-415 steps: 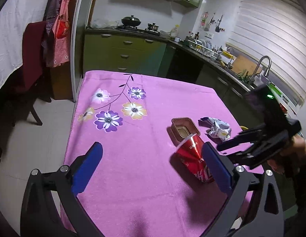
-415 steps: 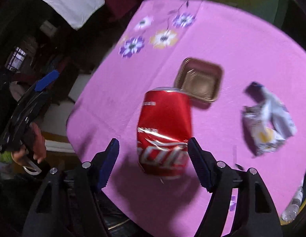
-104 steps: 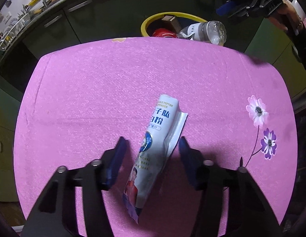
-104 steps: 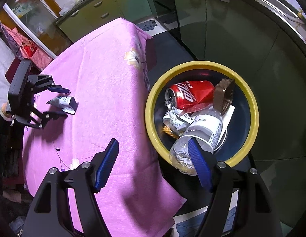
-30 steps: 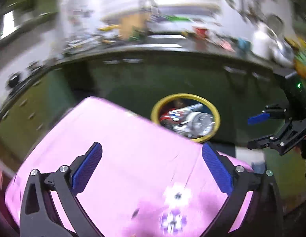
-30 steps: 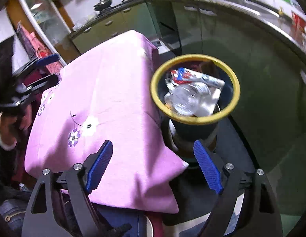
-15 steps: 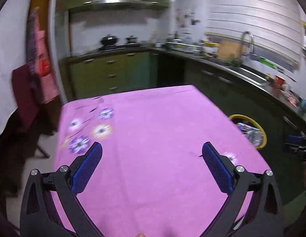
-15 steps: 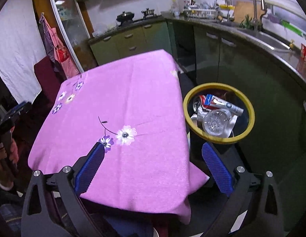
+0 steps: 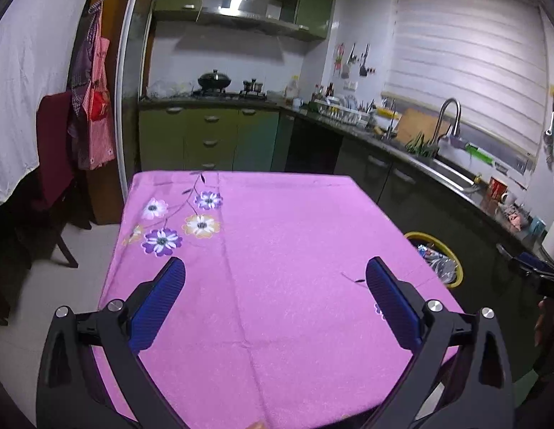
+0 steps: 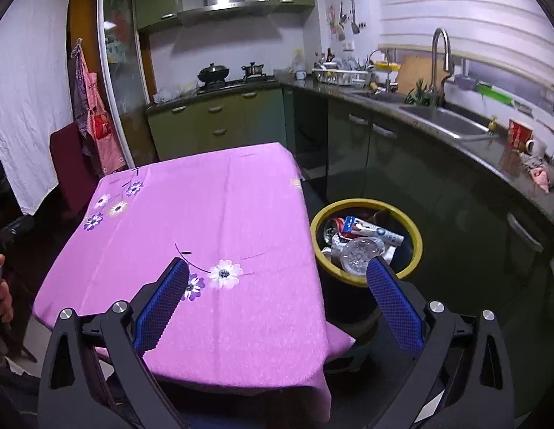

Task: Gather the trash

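- Left claw [image 9: 275,300]: jaws are seen spread wide, nothing between the blue pads [image 9: 158,305]; it is aimed across the surface [image 9: 277,250] at a downward slant.
- Right claw [image 10: 277,302]: jaws stand at their widest, nothing held; the left pad is seen over the near corner of the surface [image 10: 212,214], the right pad [image 10: 393,304] over the near rim of the bin [image 10: 414,246].
- Surface: covered by a pink cloth [image 9: 294,321] with printed flowers [image 9: 162,241]; no loose item is seen on it in either view.
- Task's things: the trash [image 10: 359,241] is found inside the yellow-rimmed bin — a red can, a clear bottle, wrappers and a tube-like pack are made out, piled together.
- Key relation: the bin stands on the floor just beside the surface's right edge, between it and the dark cabinets [image 10: 402,164]. From the right claw it lies ahead and slightly right, close by; from the left claw it is off to the right [image 9: 435,261], partly hidden by the cloth edge. The right hand is judged the nearer to the bin.
- Long axis: the tube-like pack lies across the pile, roughly left to right in the right wrist view.
- Judgement: collection appears complete, since nothing is left on the cloth. No further grasp seems called for unless an item lies out of view.
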